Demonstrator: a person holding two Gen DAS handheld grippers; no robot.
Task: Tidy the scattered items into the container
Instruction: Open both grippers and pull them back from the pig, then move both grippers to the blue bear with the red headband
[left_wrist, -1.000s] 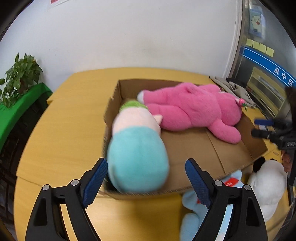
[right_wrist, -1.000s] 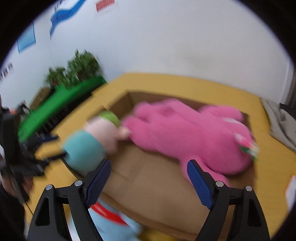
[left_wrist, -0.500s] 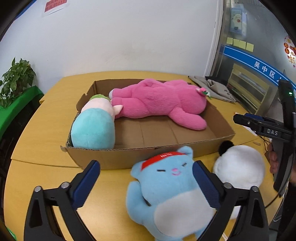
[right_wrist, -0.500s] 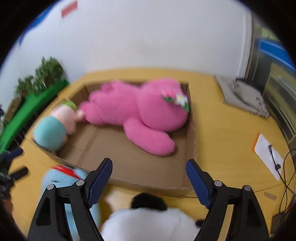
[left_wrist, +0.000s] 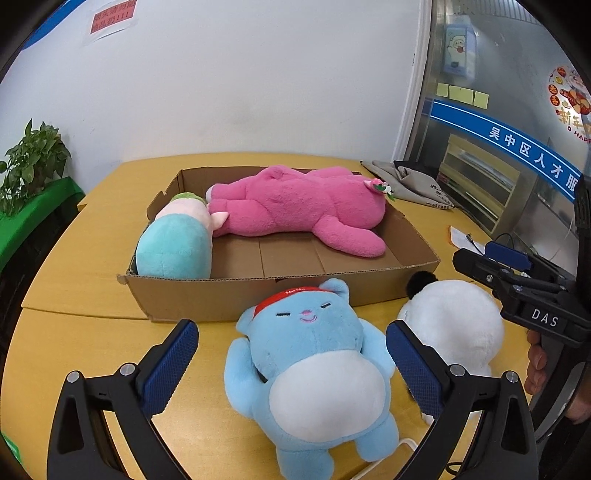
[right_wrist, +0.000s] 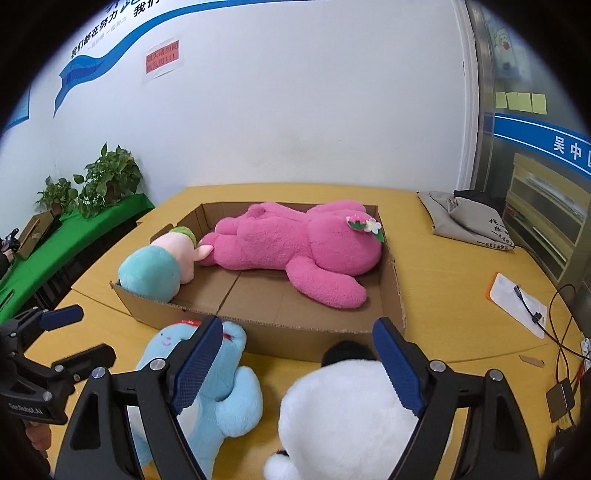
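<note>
Cardboard box (left_wrist: 207, 299) sits on the yellow table (left_wrist: 81, 266), long side facing both cameras, flaps up all round. Inside: pink plush (left_wrist: 295, 208) lying across the back half, head with the flower clip toward the right wall, one leg reaching into the middle of the floor; teal-and-pink plush (left_wrist: 173, 247) jammed in the left corner, touching the pink one's paw. Front half of the box floor is bare cardboard. Two toys outside the box, both on the table just in front of the front wall: blue bear (left_wrist: 314, 365) with red headband lying on its back, head nearly against the cardboard, and white plush (left_wrist: 458, 325) with a black ear right beside it, touching the bear's arm. Left gripper (left_wrist: 291, 363) hangs over the blue bear, jaws spread wide either side of its body, pads clear of the fur, nothing gripped. Right gripper (right_wrist: 295, 360) sits over the white plush (right_wrist: 351, 417), jaws also released and straddling the black ear and top of the head, no contact I can confirm; its left finger overlaps the blue bear (right_wrist: 210, 384) in view. Grey cloth bag (right_wrist: 465, 221) at the far right of the table, white card with a cable (right_wrist: 517, 302) nearer the right edge. Potted plants (right_wrist: 107, 181) on a green shelf off to the left.
</note>
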